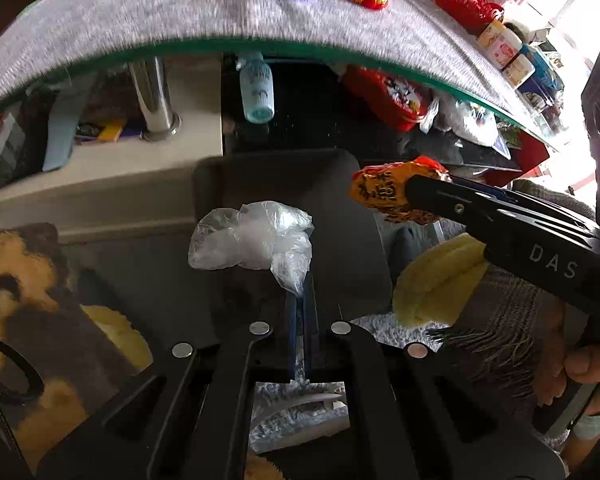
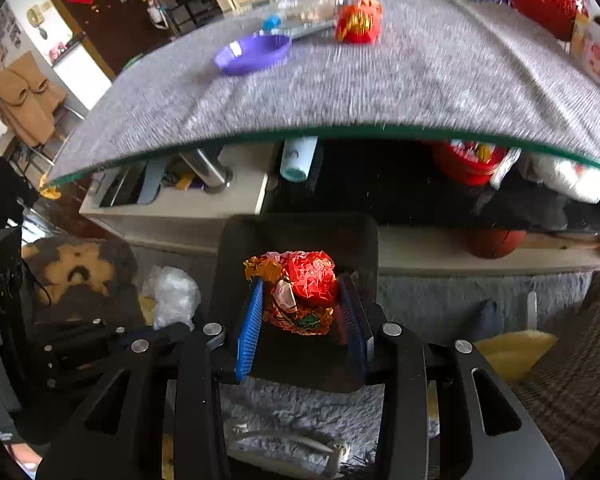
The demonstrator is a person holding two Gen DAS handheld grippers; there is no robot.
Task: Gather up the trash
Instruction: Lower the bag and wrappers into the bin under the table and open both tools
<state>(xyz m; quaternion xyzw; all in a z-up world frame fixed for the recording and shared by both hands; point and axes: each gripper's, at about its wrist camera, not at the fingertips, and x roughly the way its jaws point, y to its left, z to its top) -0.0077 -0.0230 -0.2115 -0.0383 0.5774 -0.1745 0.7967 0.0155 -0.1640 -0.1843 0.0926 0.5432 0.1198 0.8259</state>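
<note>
Below the near edge of the grey-covered tabletop (image 2: pixel 380 92), both grippers hung over a dark bin (image 2: pixel 300 240) on the floor. The left gripper (image 1: pixel 300 292) had its blue pads pressed together on a tail of crumpled clear plastic bag (image 1: pixel 252 236), which bunched above the fingertips over the bin. The right gripper (image 2: pixel 306 300) pinched a crumpled red and orange wrapper (image 2: pixel 304 288) between its ribbed blue pads (image 2: pixel 250 324), also above the bin's opening; in the left wrist view the wrapper sat just right of the bag, apart from it. On the tabletop, towards its far edge, lay a purple dish (image 2: pixel 254 54) and a red ornament (image 2: pixel 358 20).
</note>
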